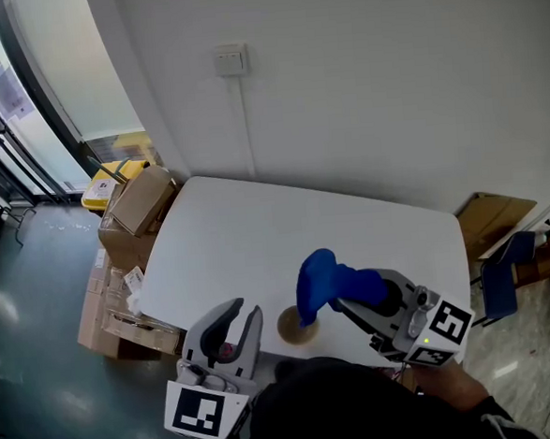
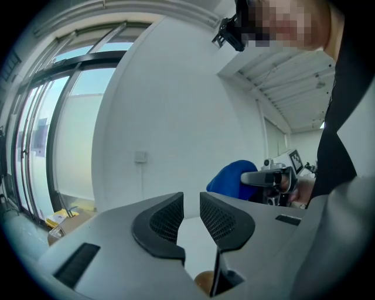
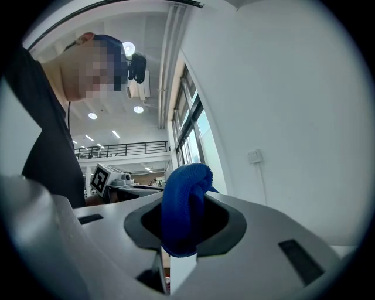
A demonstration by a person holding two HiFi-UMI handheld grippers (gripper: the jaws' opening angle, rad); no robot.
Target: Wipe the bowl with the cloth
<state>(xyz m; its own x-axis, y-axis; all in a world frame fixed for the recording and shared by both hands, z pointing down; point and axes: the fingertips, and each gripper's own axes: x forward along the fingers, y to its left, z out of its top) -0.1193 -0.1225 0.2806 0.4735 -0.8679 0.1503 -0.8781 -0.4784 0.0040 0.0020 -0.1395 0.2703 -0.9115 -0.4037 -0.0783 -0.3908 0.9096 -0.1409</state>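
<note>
Only its own view shows the right gripper [image 3: 184, 228] clamped on the cloth [image 3: 186, 187].

- Cloth [image 3: 186, 187]: blue fabric, matt, with a fine ribbed weave; bunched and pinched between the fingers of the right gripper [image 3: 183, 225].
- Fingers [image 2: 166, 218] of the left gripper [image 2: 191, 215]: black pads, matt, moulded in a fine cross-hatch grid. The housings behind them are smooth pale-grey plastic with a satin finish.
- Bowl [image 1: 298, 327]: brown, wood-like, smooth; just below the cloth-holding fingers.
- Tabletop [image 1: 257, 234]: white, smooth, matt; beneath both pairs of fingers.
- Cardboard boxes [image 1: 140, 200]: brown, matt, creased; well out to the left of the left fingers.
- Floor [image 1: 37, 306]: dark, glossy, carrying light reflections.
- Wall [image 1: 360, 86]: white, matt, plain; beyond the fingers.
</note>
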